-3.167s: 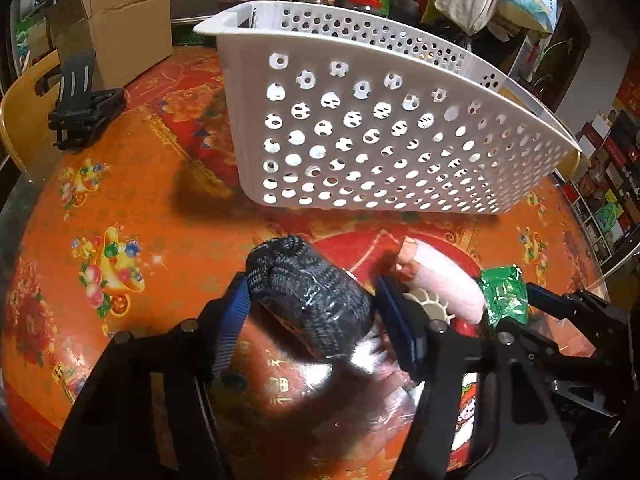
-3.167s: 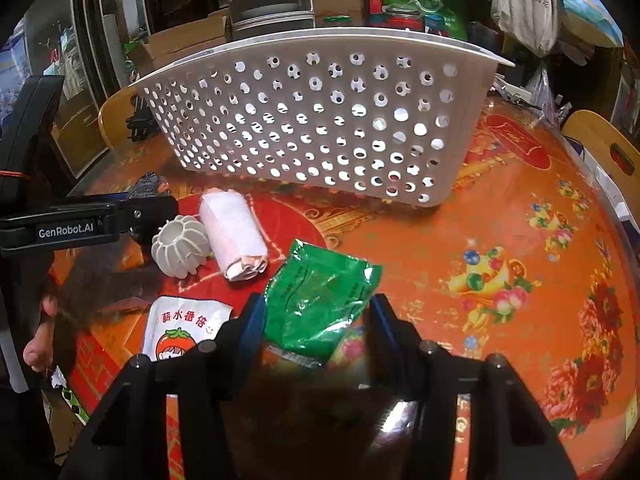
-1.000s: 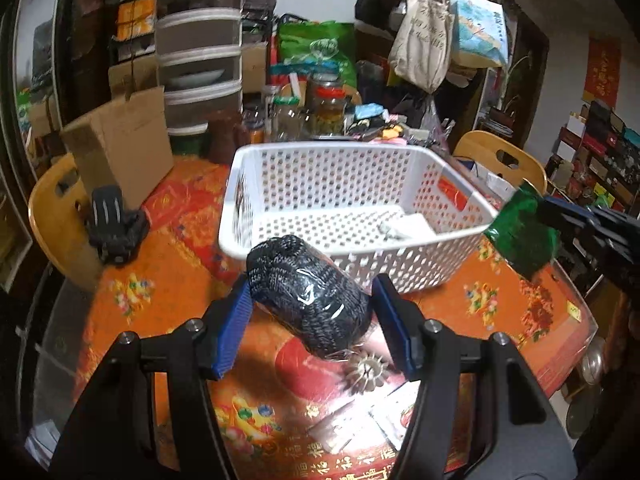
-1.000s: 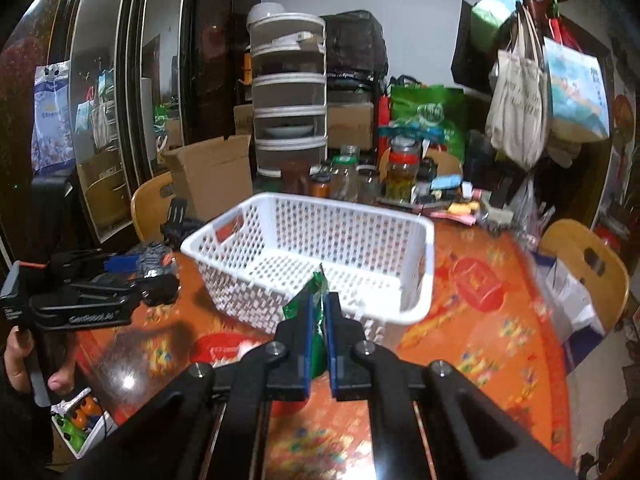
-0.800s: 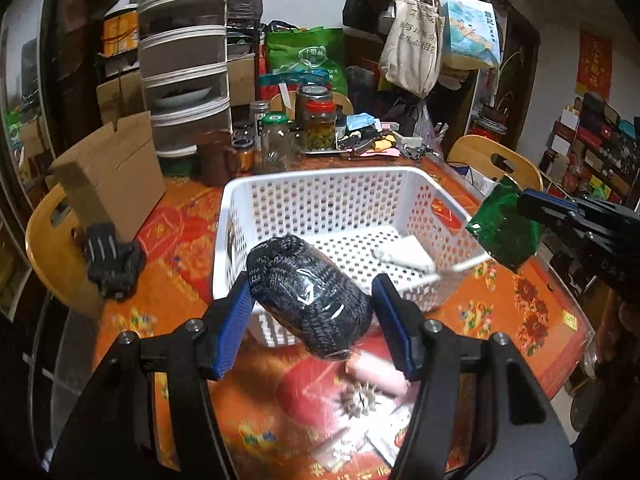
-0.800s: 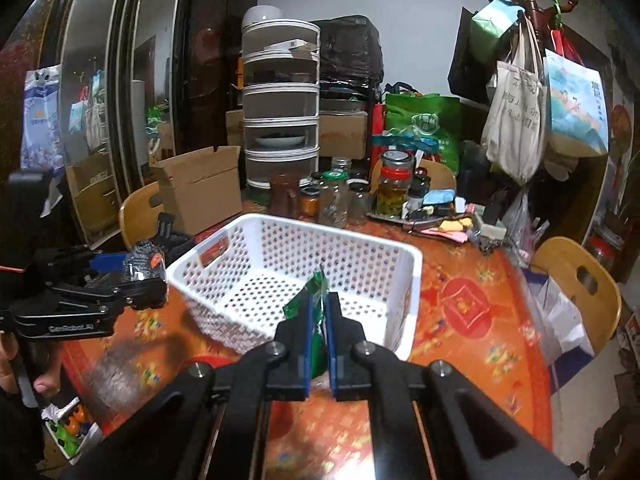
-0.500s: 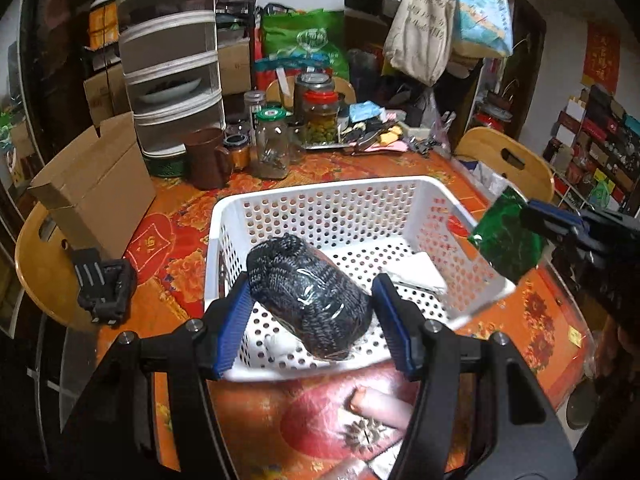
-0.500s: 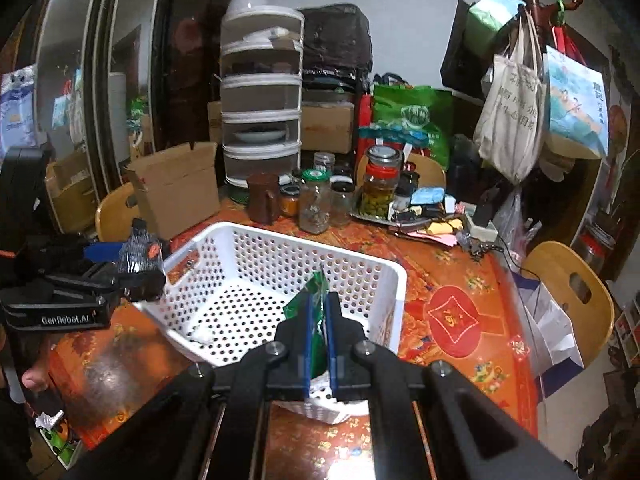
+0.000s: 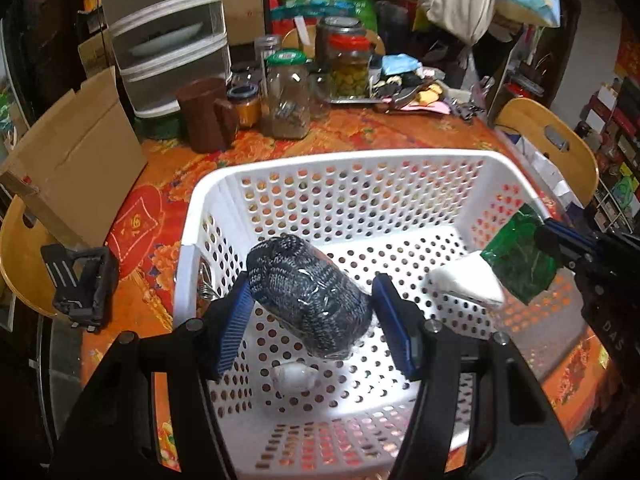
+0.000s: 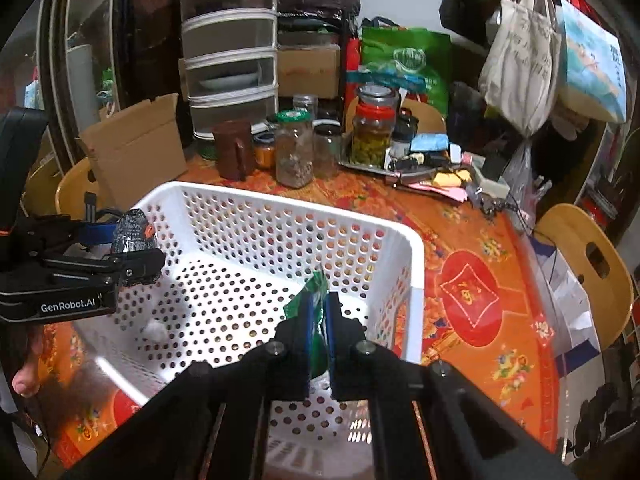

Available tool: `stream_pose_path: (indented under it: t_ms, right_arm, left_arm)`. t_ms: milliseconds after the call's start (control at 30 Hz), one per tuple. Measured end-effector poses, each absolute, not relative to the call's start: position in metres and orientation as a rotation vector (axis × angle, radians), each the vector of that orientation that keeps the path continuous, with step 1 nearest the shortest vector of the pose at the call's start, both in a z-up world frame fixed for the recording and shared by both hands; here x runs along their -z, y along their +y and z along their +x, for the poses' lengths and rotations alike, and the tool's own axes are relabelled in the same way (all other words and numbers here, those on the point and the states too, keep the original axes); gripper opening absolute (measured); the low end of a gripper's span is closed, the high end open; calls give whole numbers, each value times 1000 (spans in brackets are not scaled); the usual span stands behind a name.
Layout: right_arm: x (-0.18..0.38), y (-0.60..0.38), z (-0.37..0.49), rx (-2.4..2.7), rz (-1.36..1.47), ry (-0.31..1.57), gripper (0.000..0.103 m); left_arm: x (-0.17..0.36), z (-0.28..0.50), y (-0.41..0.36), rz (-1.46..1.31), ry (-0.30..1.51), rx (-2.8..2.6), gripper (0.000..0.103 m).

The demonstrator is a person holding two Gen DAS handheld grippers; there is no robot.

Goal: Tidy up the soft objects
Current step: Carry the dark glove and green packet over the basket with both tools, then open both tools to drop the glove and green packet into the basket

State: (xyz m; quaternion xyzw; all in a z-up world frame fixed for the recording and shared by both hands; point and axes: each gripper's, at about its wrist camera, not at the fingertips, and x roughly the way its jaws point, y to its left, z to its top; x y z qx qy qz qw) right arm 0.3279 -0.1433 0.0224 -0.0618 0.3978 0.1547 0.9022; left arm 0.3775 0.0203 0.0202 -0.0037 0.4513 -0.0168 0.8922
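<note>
While the left hand-held gripper [image 9: 310, 320] hangs over the white basket [image 9: 200, 216], its two blue ribbed pads are spread wide and press against the sides of a dark knitted roll [image 9: 308, 296], a plump cylinder of black-and-grey yarn wrapped in glossy clear film, which lies slantwise between them and pokes out past the fingertips. Seen from the right wrist view, that roll [image 10: 132, 236] sits above the basket's left wall, inside the rim. The right hand-held gripper [image 10: 318, 320] has its pads drawn almost together, pinching a thin green foil packet [image 10: 314, 292] edge-on; in the left wrist view the same crinkled, shiny packet [image 9: 520, 260] hangs from the fingertips over the basket's right wall. Below both, the basket is a rectangular tub of hard white plastic, with walls and floor punched all over with round holes and a smooth rolled rim. On its floor lie a small whitish lump [image 9: 294, 376] beneath the roll and a flat white folded piece [image 9: 464, 284] toward the right wall. Under the basket spreads the table [image 10: 480, 248], round and covered in a glossy orange-red cloth with flower and medallion prints. Along its far edge stand glass jars [image 9: 288, 100] and a brown mug [image 9: 204, 116], and an open cardboard box [image 9: 76, 148] rests at the left edge.
</note>
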Motion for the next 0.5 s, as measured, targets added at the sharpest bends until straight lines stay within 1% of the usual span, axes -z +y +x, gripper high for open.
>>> stream_pose_path:
  t_ms: [300, 500]
  right_arm:
    - [4, -141, 344, -300, -135, 880, 5]
    - [13, -142, 348, -295, -130, 897, 5]
  left_arm:
    - [10, 403, 19, -10, 1008, 33, 58]
    - [10, 404, 22, -15, 1011, 33, 62]
